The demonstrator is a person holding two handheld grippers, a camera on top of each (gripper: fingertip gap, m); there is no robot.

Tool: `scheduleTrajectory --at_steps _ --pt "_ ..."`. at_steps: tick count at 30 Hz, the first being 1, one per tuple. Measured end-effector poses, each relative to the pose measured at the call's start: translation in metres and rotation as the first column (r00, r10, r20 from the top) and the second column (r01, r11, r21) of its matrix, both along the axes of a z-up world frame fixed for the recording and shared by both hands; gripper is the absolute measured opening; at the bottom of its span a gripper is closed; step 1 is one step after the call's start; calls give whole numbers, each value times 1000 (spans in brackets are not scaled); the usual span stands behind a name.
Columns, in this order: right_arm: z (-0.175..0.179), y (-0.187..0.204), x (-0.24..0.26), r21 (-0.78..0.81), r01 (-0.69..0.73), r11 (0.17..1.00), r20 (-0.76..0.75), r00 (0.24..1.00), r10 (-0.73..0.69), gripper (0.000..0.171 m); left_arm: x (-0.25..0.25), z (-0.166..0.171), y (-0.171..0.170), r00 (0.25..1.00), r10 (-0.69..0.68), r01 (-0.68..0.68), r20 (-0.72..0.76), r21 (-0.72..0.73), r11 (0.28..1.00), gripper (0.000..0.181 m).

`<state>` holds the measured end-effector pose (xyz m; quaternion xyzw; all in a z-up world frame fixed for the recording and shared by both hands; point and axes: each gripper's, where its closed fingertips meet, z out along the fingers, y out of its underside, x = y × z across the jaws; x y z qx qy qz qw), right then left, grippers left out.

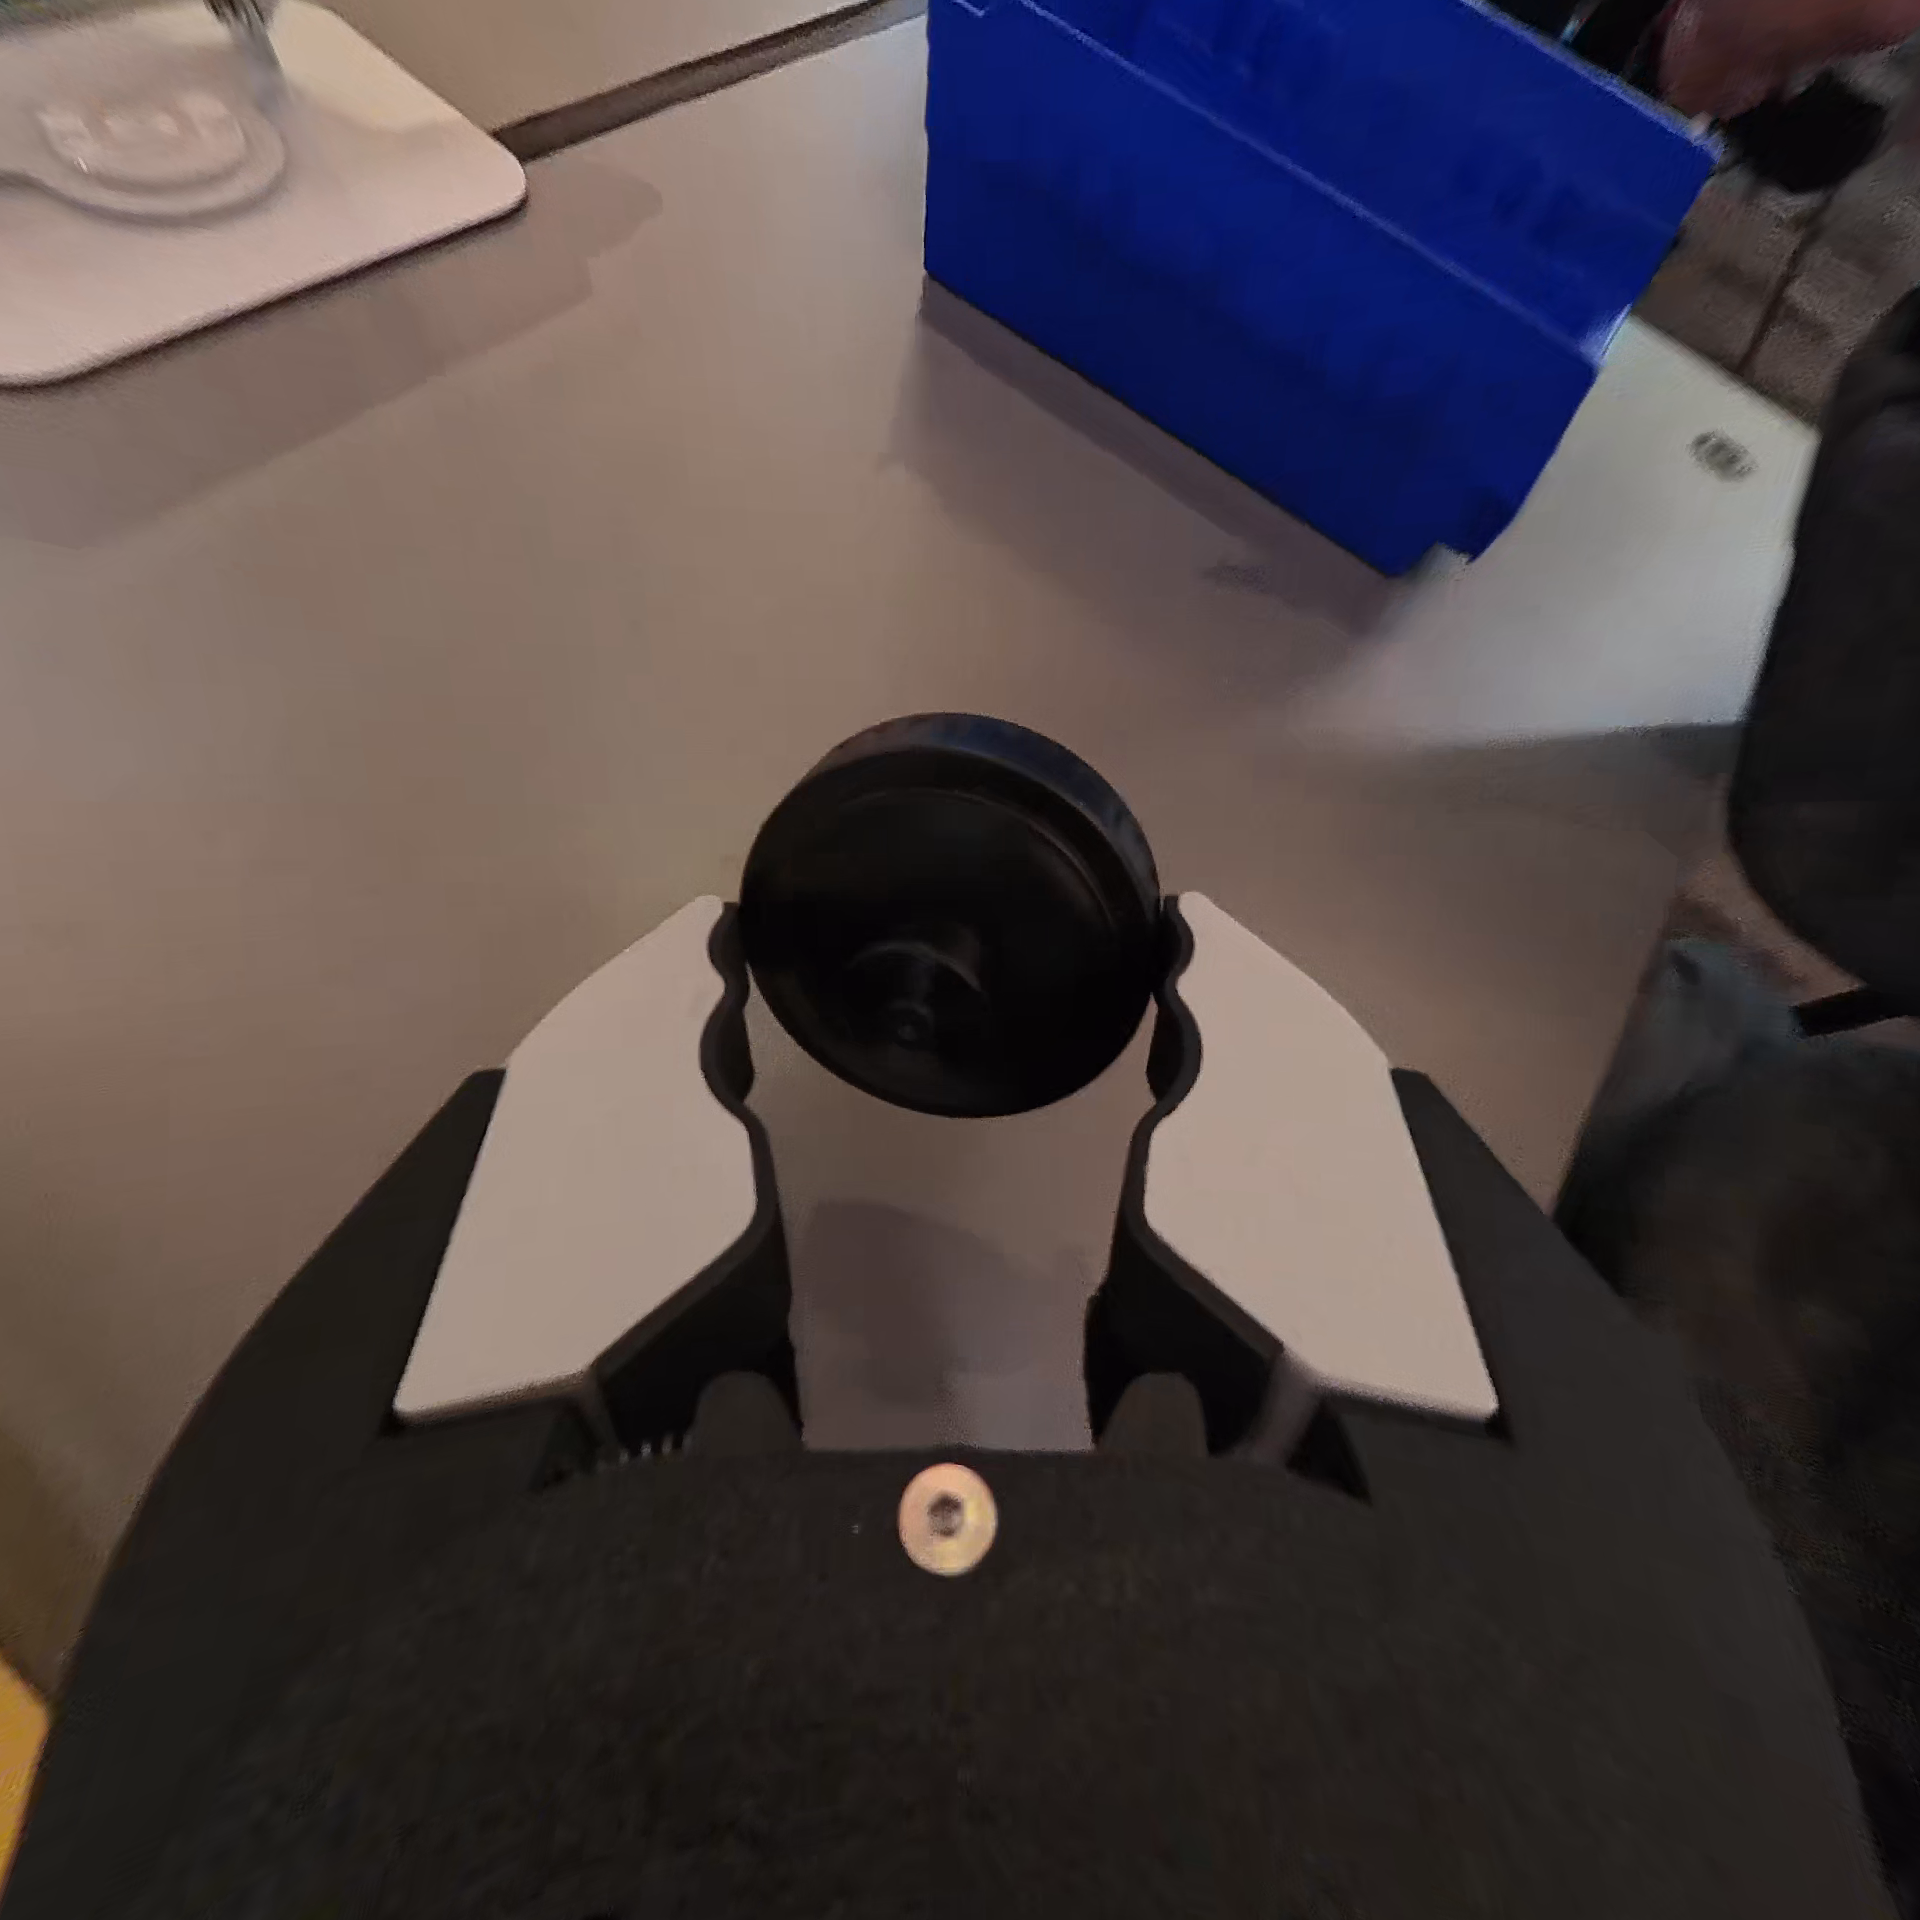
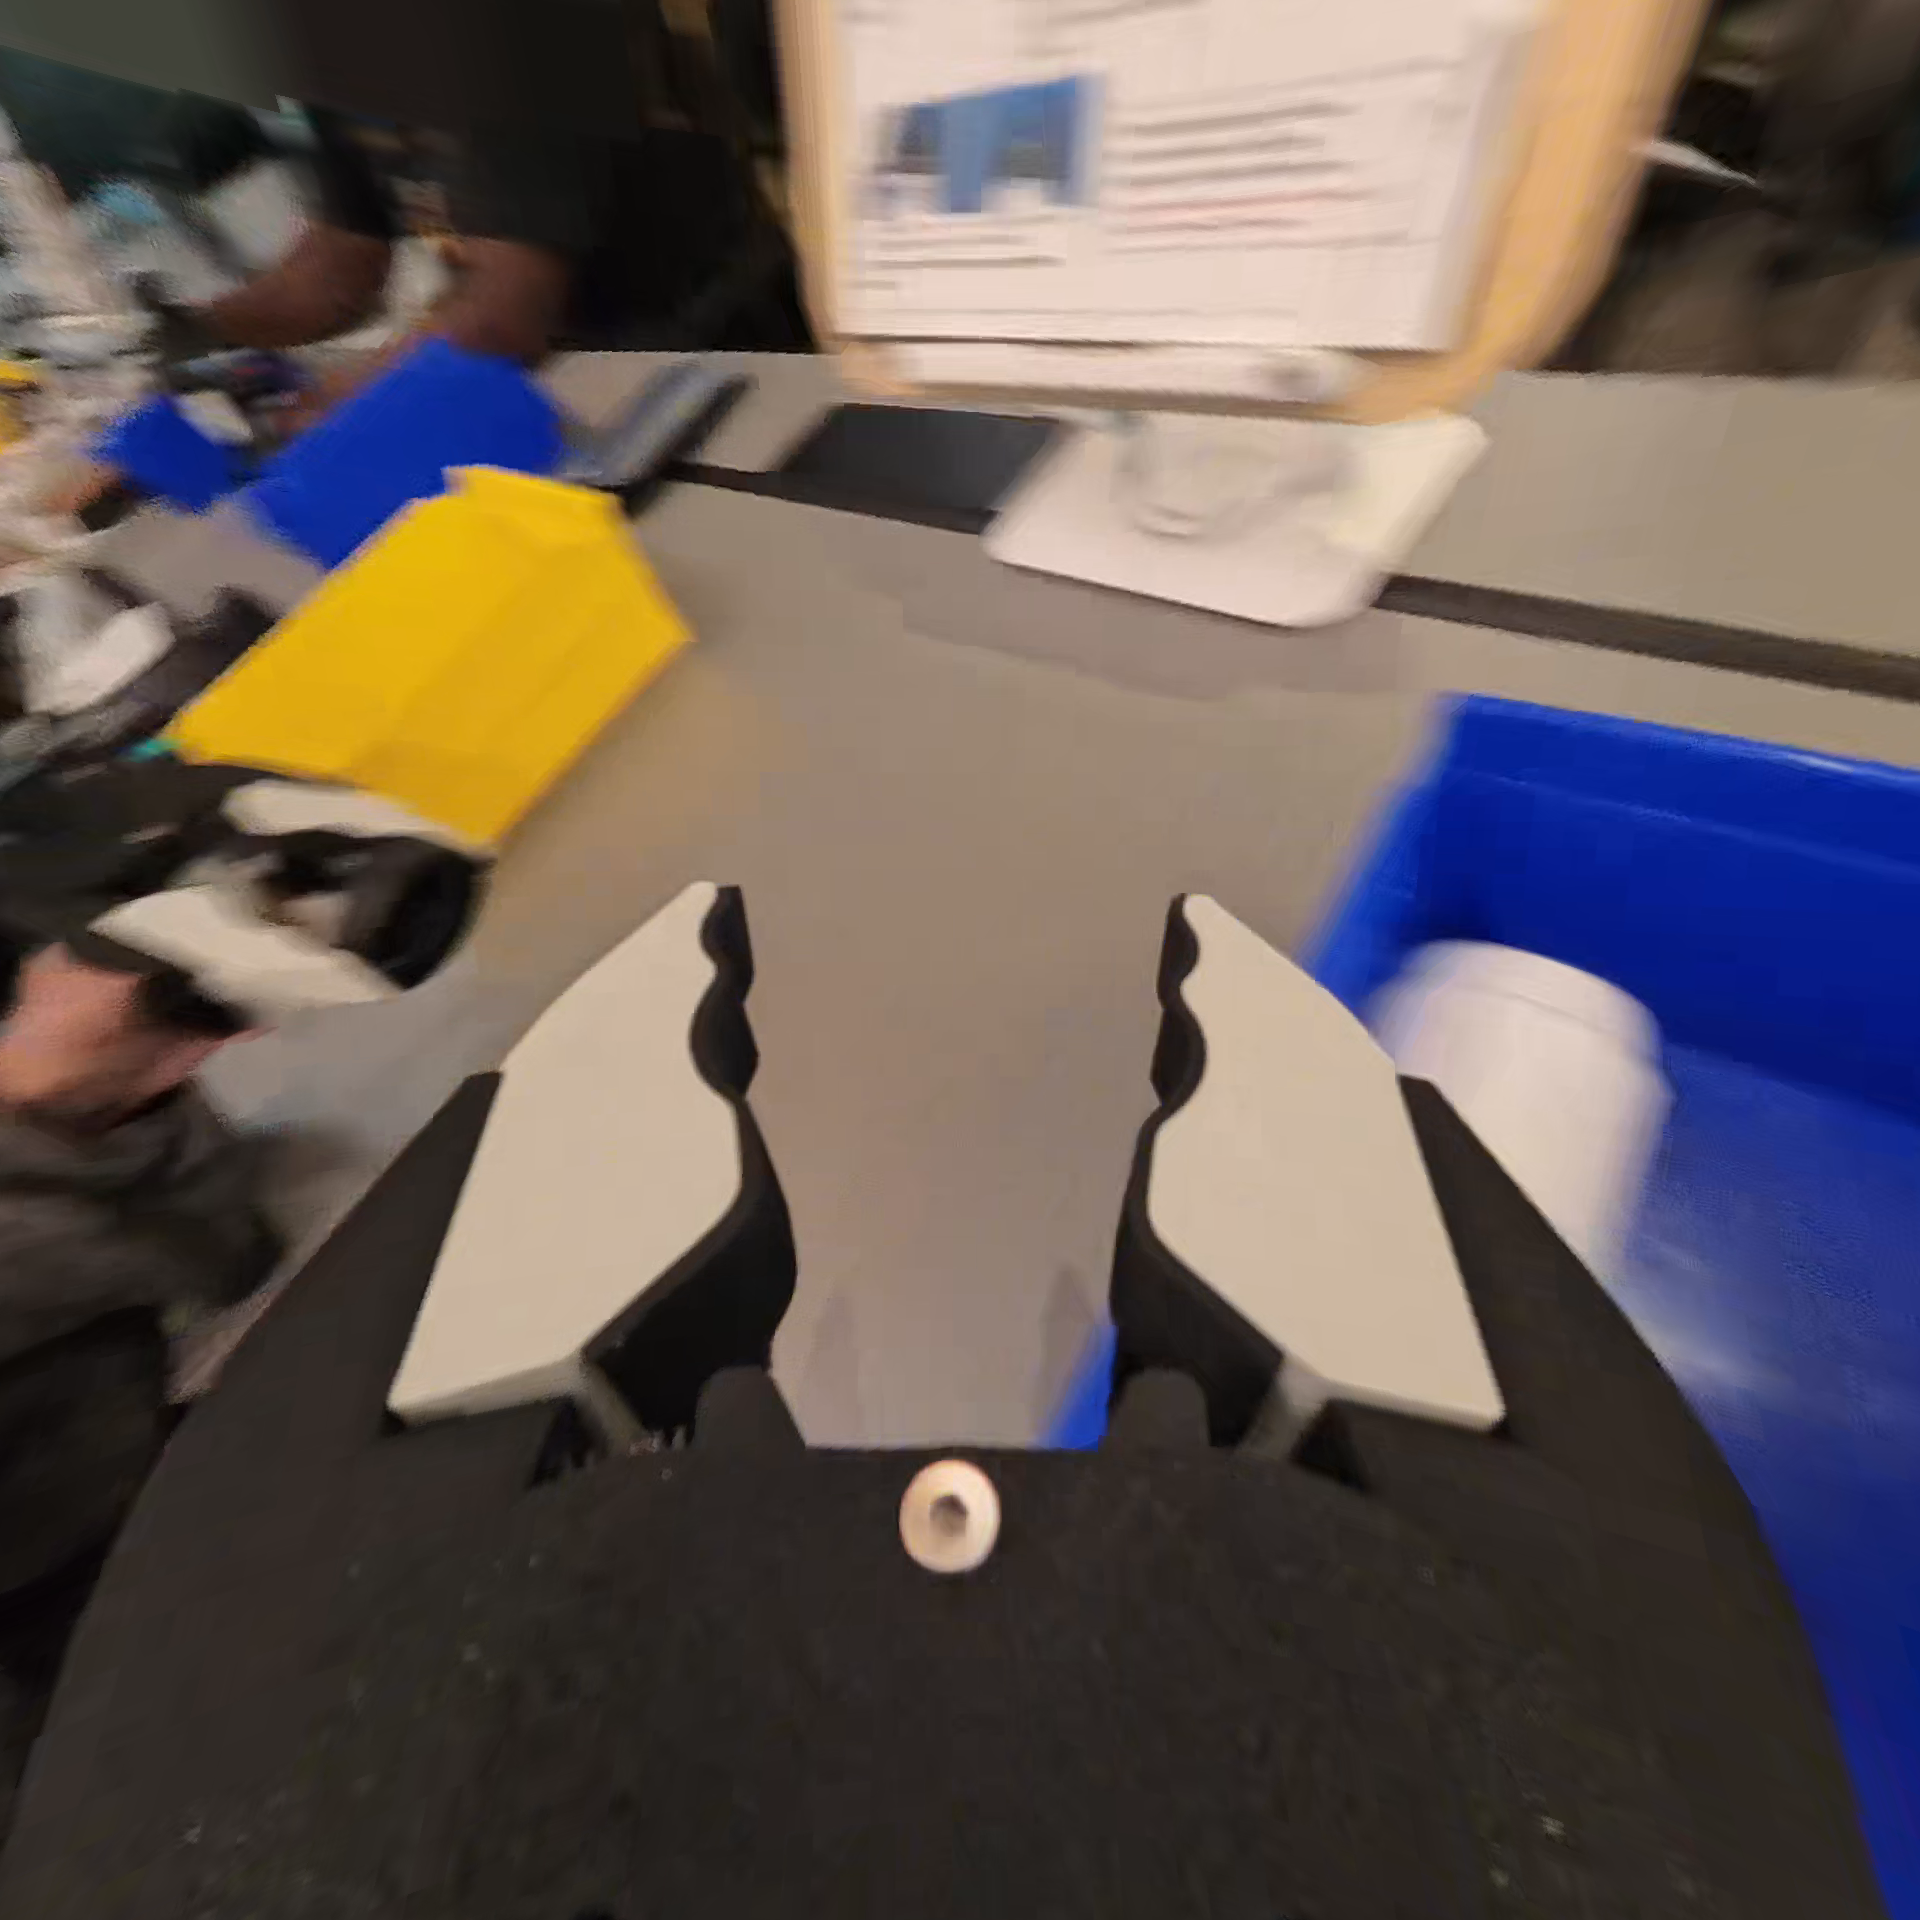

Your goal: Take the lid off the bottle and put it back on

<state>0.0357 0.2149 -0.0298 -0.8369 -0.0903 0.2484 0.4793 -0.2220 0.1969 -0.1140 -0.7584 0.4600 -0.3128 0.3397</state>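
Lid off, held clear of bottle

Black lid (image 1: pixel 948 914) is clamped in left gripper (image 1: pixel 951 935) fingers left of blue bin (image 2: pixel 1704 935); right gripper (image 2: pixel 951 935) fingers are apart, empty; bottle (image 2: pixel 1527 1070) lies inside bin, awaiting recapping

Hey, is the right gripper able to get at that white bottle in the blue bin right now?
Probably yes. The right gripper is open and empty, and the white bottle lies in the open-topped blue bin just to its right, with nothing over it. The bin's near wall means coming in from above.
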Motion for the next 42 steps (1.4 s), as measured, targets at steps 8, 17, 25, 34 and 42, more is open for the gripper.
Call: scheduleTrajectory --at_steps 8,17,25,34,42 --pt "-44 -47 -193 -28 -494 869 -182 857 481 70 33 3 -19 956 -30 171 -293 470 866 75" --pt "-77 -53 -225 -134 -542 829 -267 826 497 27 41 -6 -21 942 6 179 -336 517 837 74" --pt "-79 -51 -198 -152 -484 862 -174 872 459 17 18 -19 -36 993 0 25 -122 204 979 74" --pt "15 -28 -12 22 -73 997 165 984 68 17 14 -24 -93 982 10 22 190 -167 986 82" --pt "-108 -11 190 -267 413 871 656 740 -149 18 21 -21 -107 974 -43 80 222 -164 983 79"
